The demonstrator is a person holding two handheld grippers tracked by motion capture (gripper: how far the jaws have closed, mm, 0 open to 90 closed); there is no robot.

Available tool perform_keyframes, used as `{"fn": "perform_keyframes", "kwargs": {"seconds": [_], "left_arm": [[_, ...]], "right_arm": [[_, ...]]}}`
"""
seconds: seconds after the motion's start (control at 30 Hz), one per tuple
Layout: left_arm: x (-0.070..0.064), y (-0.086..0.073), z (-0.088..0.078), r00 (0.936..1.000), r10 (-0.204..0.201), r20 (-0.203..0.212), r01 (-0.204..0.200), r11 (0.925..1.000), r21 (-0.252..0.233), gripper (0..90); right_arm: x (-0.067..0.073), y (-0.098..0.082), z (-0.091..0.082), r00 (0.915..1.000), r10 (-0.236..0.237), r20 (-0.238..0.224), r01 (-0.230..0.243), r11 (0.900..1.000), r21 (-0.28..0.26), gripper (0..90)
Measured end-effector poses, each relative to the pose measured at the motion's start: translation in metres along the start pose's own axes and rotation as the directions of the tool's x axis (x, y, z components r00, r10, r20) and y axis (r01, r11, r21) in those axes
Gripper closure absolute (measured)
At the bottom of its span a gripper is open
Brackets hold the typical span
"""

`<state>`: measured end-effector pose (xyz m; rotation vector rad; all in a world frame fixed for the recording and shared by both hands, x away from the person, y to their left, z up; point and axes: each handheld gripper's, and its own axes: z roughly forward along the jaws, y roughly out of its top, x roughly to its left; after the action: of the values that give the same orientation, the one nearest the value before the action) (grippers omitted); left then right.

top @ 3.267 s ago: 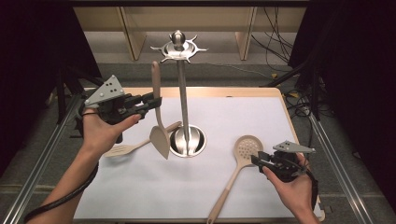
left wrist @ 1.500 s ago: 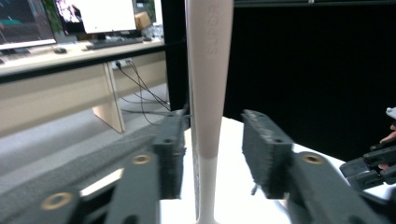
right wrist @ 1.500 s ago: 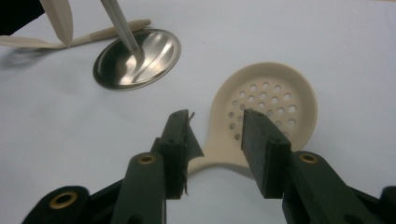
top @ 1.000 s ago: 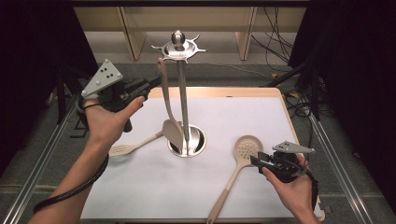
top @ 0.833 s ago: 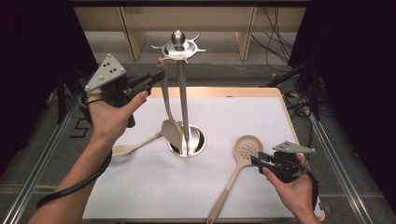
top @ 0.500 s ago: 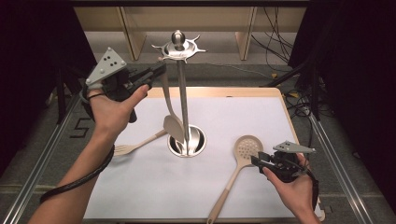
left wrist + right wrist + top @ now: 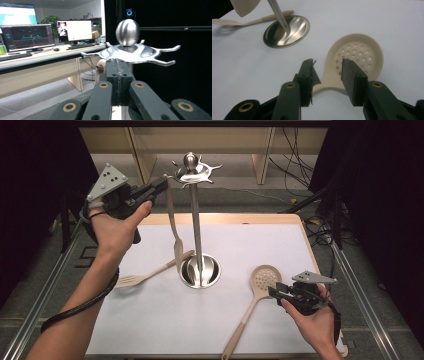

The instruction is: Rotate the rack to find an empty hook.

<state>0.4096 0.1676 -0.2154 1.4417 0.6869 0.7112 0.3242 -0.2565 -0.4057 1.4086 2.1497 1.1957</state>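
Gripping the spatula by its handle top, the clamped left gripper lifts it to a hook at nine o'clock of the rack; the right gripper rests half-open, empty, over the skimmer.

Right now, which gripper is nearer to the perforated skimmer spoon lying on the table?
Right. The right gripper sits just beside the skimmer spoon, jaws open at its bowl's edge. The left gripper is raised by the rack's top, holding a spatula.
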Motion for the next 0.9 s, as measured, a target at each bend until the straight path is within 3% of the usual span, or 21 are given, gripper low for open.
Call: {"fn": "perform_keyframes", "kwargs": {"seconds": [0.23,0.3,0.33,0.4,0.5,0.53,0.6,0.63,0.67,0.73,0.77,0.87,0.9], "left_arm": [[0.005,0.0,0.005,0.9999,0.005,-0.015,-0.004,1.0,0.006,89.3],[0.005,0.0,0.006,0.9999,0.004,-0.016,-0.004,1.0,0.008,89.3],[0.007,0.001,0.008,0.9998,0.006,-0.016,-0.006,0.9999,0.01,89.3],[0.008,0.001,0.009,0.9998,0.006,-0.019,-0.006,0.9999,0.014,89.3],[0.009,0.001,0.01,0.9998,0.009,-0.017,-0.009,0.9999,0.013,89.2],[0.009,0.001,0.01,0.9998,0.014,-0.017,-0.013,0.9998,0.013,89.2],[0.008,0.0,0.008,0.9995,0.027,-0.019,-0.026,0.9996,0.011,88.2],[0.008,-0.002,0.002,0.9994,0.034,-0.004,-0.034,0.9993,0.014,85.5],[0.008,-0.003,-0.002,0.9994,0.034,0.002,-0.034,0.9994,0.008,81.9],[0.01,-0.005,-0.011,0.9992,0.04,0.0,-0.04,0.9992,0.006,76.0],[0.012,-0.006,-0.015,0.9992,0.039,0.007,-0.039,0.9992,0.009,72.3],[0.016,-0.01,-0.021,0.9998,0.018,0.009,-0.018,0.9997,0.017,57.8],[0.02,-0.014,-0.024,0.9999,0.009,0.009,-0.01,0.9996,0.025,54.8]], "right_arm": [[-0.001,0.0,0.001,0.9999,0.002,-0.012,-0.002,1.0,-0.011,62.7],[0.0,0.0,0.0,1.0,-0.002,0.007,0.002,1.0,0.003,62.7],[-0.001,0.0,0.001,0.9999,0.001,-0.013,-0.001,1.0,-0.01,62.7],[0.0,0.0,0.0,1.0,-0.001,0.006,0.001,1.0,0.003,62.7],[-0.001,0.0,0.001,0.9999,0.002,-0.015,-0.002,1.0,-0.01,62.6],[-0.001,0.0,-0.001,1.0,-0.001,0.007,0.001,1.0,0.003,62.6],[-0.001,0.0,-0.001,1.0,-0.002,0.003,0.002,1.0,0.003,62.6],[-0.002,0.0,-0.001,1.0,-0.005,-0.001,0.005,1.0,-0.004,62.5],[0.002,0.0,-0.002,0.999,0.044,-0.002,-0.044,0.999,0.009,62.5],[0.0,0.0,-0.003,0.9994,0.033,0.0,-0.033,0.999,0.005,62.4],[-0.003,0.001,-0.002,1.0,0.002,0.001,-0.002,1.0,-0.015,62.4],[-0.004,0.001,-0.001,0.9999,0.007,-0.008,-0.007,1.0,-0.004,62.4],[-0.005,0.0,-0.001,1.0,0.004,0.008,-0.004,1.0,-0.014,62.4]]}}
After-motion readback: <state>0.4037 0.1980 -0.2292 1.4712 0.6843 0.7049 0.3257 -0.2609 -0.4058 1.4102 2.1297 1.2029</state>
